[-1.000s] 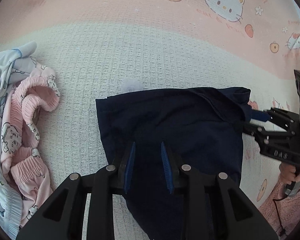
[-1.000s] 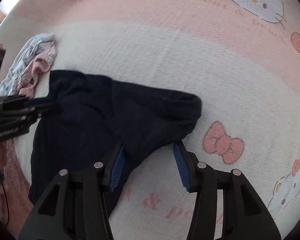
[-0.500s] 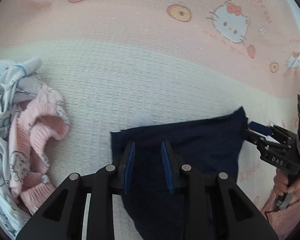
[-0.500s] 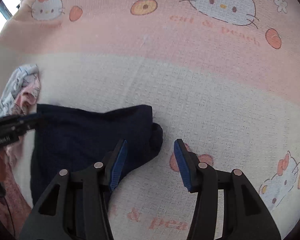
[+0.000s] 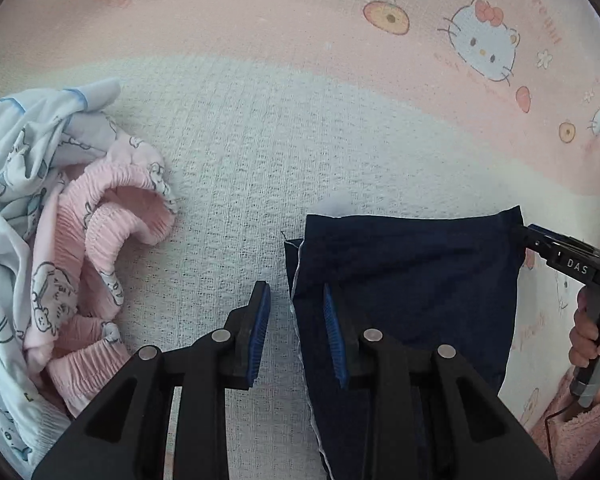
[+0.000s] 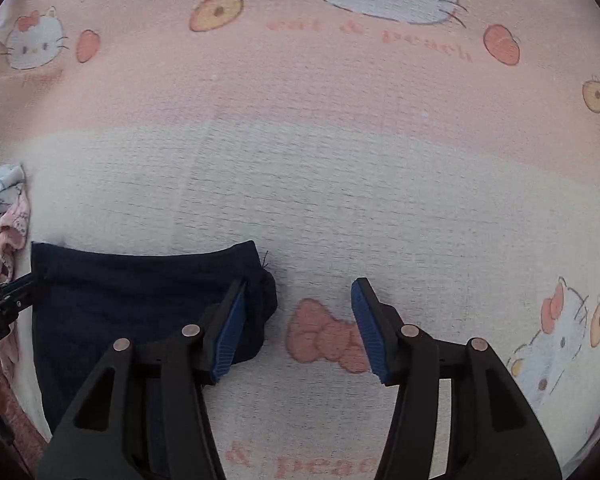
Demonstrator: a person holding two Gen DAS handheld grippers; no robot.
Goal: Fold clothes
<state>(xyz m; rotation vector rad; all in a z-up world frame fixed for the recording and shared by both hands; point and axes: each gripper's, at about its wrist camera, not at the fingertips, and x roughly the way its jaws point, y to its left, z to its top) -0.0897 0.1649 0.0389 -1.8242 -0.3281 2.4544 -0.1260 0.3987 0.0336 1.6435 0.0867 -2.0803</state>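
Navy garment [image 5: 404, 280] cut off at bottom edge, partly hidden behind left gripper [image 5: 296, 334]; pale clothes [image 5: 32, 208] cropped left.

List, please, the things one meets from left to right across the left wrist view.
Light blue printed garment → pink garment → left gripper → navy garment → right gripper → hand.

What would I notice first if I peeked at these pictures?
Probably the dark navy folded garment, lying flat on the pink and white cartoon-cat blanket between the two black hand-held grippers. Next, the crumpled heap of pale blue and pink printed clothes bunched at the blanket's left side.
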